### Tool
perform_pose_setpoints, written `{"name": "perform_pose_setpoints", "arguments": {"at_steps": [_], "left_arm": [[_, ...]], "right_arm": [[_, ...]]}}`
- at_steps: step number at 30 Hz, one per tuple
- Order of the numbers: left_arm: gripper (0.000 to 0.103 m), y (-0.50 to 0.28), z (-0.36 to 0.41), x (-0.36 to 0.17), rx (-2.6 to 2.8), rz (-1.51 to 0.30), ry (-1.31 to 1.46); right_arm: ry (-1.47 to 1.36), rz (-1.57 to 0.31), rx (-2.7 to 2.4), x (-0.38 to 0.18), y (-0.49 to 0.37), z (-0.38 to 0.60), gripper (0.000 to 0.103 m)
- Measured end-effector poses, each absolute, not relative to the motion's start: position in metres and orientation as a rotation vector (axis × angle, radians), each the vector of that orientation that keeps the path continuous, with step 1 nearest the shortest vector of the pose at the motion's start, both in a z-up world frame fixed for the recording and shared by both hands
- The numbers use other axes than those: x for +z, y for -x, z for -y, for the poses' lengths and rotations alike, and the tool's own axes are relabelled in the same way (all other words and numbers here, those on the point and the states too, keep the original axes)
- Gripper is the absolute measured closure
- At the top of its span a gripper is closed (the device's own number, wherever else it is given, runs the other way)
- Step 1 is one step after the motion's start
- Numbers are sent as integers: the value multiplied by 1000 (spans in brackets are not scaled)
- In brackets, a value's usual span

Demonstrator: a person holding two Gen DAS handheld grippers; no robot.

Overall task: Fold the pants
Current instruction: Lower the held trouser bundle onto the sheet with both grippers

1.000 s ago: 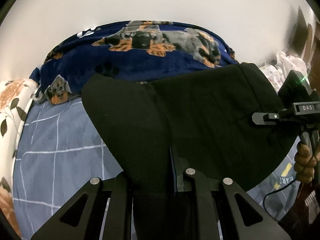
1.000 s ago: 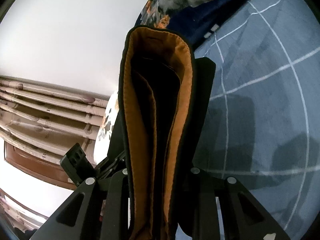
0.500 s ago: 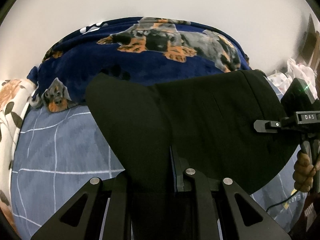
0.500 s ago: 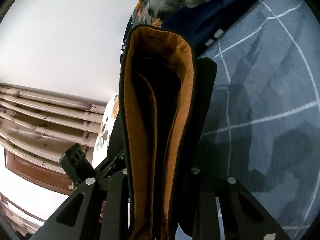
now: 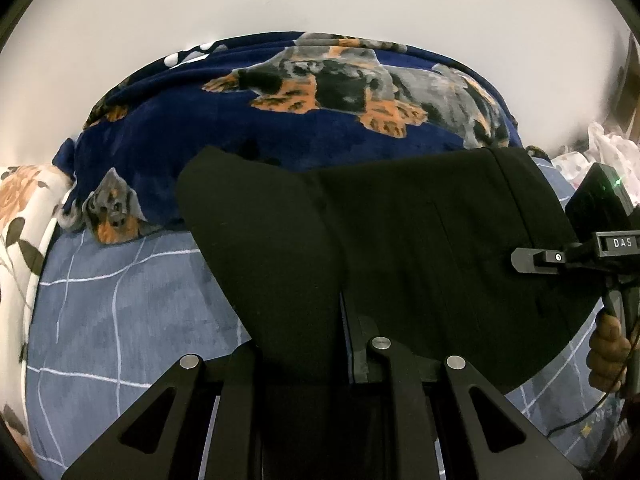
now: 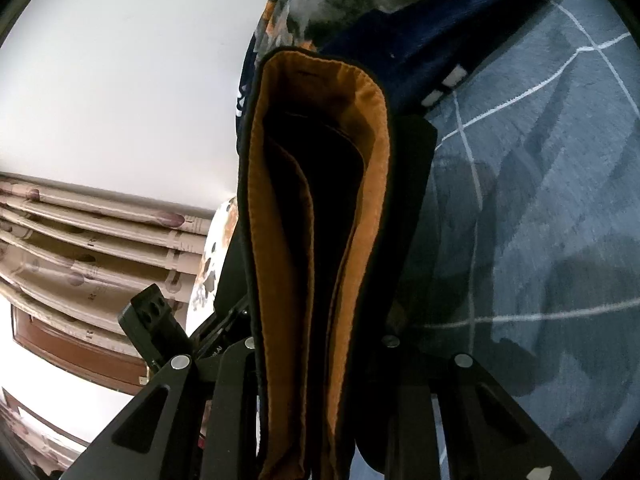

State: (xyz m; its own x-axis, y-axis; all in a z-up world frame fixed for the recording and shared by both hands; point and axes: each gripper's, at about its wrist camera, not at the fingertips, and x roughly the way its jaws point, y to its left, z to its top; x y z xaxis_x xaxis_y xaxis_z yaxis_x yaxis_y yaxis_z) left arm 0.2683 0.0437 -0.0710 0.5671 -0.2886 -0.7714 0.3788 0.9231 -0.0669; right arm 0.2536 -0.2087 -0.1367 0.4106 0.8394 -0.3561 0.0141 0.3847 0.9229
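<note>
- Over blue bedsheet with thin white grid lines (image 5: 120, 300): black fabric pants with orange-brown lining (image 5: 420, 248), held up off the sheet, spread between both grippers.
- Left gripper (image 5: 304, 360): black two-finger tool, clamped tight on one folded corner of the pants; cloth bunched between the two fingers, rounded flap standing up and leaning left of the jaws.
- Right gripper (image 5: 532, 258): seen from left wrist view at right edge, black, lettered "DAS", green light on its housing; nose laid against right edge of the pants.
- Person's hand (image 5: 608, 352): wrapped round the right gripper's handle, below the pants' right edge; black cable trailing beneath.
- Right wrist view: right gripper (image 6: 320, 360) closed on stacked layers of the pants (image 6: 320, 200); orange-brown lining facing camera, black outer cloth as rim, layers upright between the fingers.
- Left gripper's body (image 6: 152, 328) partly visible at lower left of right wrist view, beside the pants.
- Dark blue plush blanket printed with dogs (image 5: 320, 120): heaped at far side of the sheet, behind the pants, against plain white wall (image 5: 320, 0).
- White floral-print cloth (image 5: 24, 220): at left edge of the sheet.
- Pale crumpled white items (image 5: 600, 152): at far right, identity not discernible.
- Ribbed beige panelling (image 6: 80, 240): left of right wrist view, blurred.
</note>
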Motion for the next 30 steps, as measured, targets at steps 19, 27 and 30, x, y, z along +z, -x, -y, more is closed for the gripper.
{"name": "perform_pose_setpoints", "arguments": {"at_steps": [19,27,30], "left_arm": [[86,-287,-49,-91,-373,-906,-86],[83,-290,-54,-99,-359,-912,-69],[82,-292,-56,-104,-353,-920,-56]], "right_arm": [[-1056,-1027,655,-137,-254,210,81],[-1054,-1029,652,-139,-254,212,81],[-1051,-1031,648,-139,-257,214,81]]}}
